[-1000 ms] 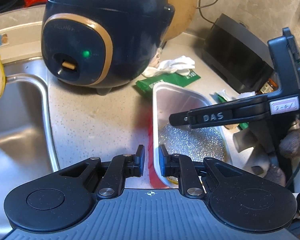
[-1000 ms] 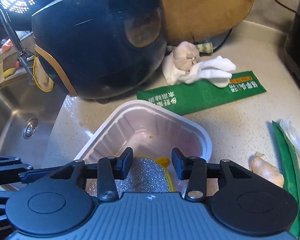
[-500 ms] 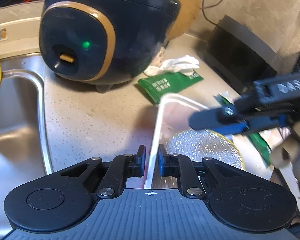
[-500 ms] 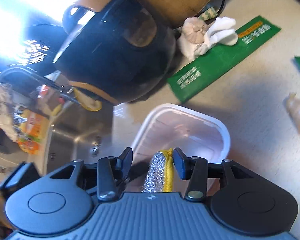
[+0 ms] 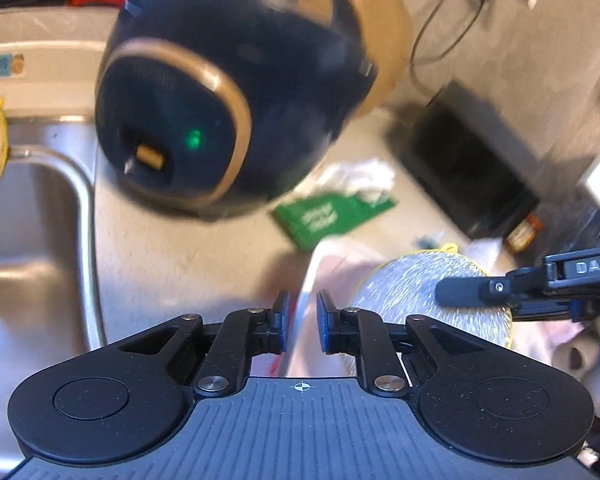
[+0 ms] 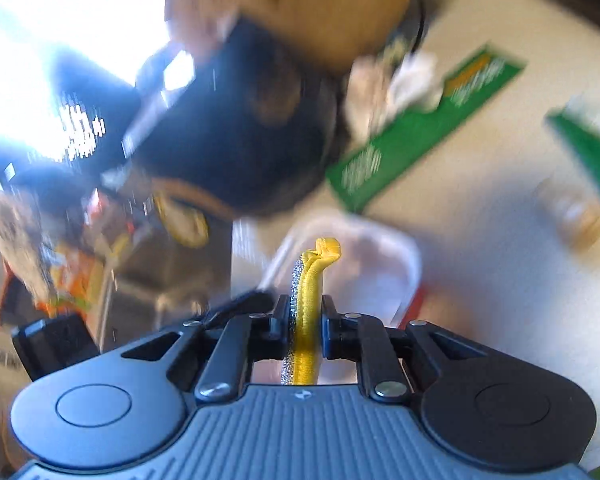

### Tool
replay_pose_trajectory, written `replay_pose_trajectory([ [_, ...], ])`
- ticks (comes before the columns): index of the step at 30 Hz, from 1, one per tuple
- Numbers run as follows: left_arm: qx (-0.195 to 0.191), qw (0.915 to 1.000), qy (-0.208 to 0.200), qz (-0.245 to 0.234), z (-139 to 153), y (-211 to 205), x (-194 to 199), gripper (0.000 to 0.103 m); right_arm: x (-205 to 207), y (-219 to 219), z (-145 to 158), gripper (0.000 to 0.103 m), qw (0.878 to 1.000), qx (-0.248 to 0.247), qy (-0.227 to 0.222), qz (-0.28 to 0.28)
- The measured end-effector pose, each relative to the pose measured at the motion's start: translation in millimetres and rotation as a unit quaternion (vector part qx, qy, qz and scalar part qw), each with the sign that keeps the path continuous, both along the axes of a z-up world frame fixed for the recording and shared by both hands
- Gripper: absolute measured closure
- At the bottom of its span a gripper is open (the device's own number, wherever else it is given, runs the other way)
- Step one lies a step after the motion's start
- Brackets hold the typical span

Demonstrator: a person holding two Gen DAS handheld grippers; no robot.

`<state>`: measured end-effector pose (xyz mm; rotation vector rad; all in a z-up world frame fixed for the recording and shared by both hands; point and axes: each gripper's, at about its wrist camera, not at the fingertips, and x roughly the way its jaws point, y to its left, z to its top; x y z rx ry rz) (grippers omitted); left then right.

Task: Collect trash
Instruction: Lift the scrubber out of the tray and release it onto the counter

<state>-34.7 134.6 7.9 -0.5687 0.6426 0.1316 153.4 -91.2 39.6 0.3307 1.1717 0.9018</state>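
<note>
My right gripper [image 6: 305, 322] is clamped on the round scouring pad [image 6: 306, 320], which stands edge-on between its pads at lower centre of the right wrist view, silver side to the left, yellow backing to the right, a yellow loop sticking up at its top. Those jaws have just been closing, and the pad is between them. From the left wrist view I see the same pad [image 5: 416, 296] as a glittering silver disc at right of centre, with the right gripper's finger [image 5: 472, 294] lying across it from the right edge.

Below the pad sits the white plastic tray [image 6: 384, 264], blurred in both views. My left gripper [image 5: 302, 322] has the tray's rim [image 5: 306, 300] standing between its fingertips near lower centre; the gap is narrow, but through the blur I cannot tell whether the pads press on the rim or stand just off it.

Further out, on the pale speckled counter [image 5: 188, 260], a green wrapper [image 5: 332, 216] lies just past the tray with a crumpled white tissue [image 5: 364, 178] on its far end. The dark blue rice cooker [image 5: 220, 112] with its gold ring and green light fills the upper middle of the left view. The steel sink [image 5: 32, 240] takes the left edge, and a black box [image 5: 472, 164] stands at upper right. In the right view a second green wrapper [image 6: 592, 152] shows at the right edge.
</note>
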Motion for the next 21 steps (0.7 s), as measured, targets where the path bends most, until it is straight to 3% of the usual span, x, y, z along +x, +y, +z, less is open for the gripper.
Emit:
replay_pose_trajectory([
  [4,-0.069,0.9948,-0.034,-0.067,15,7,3,0.086,12,-31,5,0.089,0.997,0.053,0.009,-0.050],
  [6,-0.097,0.9903,-0.027,-0.096,15,6,10,0.086,14,-45,2,0.089,0.995,0.075,0.017,-0.070],
  [8,-0.082,0.9918,-0.007,-0.098,13,1,15,0.086,13,-57,0,0.089,0.993,0.069,0.005,-0.097],
  [10,-0.053,0.9934,0.007,-0.101,13,-7,18,0.086,6,-69,2,0.089,0.990,0.032,-0.036,-0.129],
  [12,-0.041,0.9915,0.005,-0.124,14,-16,18,0.086,1,-87,1,0.089,0.985,0.016,-0.053,-0.162],
  [15,-0.035,0.9791,-0.002,-0.200,17,-43,15,0.086,-3,-120,-11,0.089,0.977,0.008,-0.049,-0.208],
  [18,-0.042,0.9569,0.009,-0.287,15,-76,13,0.086,-6,-137,-29,0.089,0.972,0.003,-0.026,-0.233],
  [21,-0.052,0.9414,0.021,-0.333,7,-104,16,0.086,-13,-138,-50,0.089,0.972,0.014,0.002,-0.236],
])
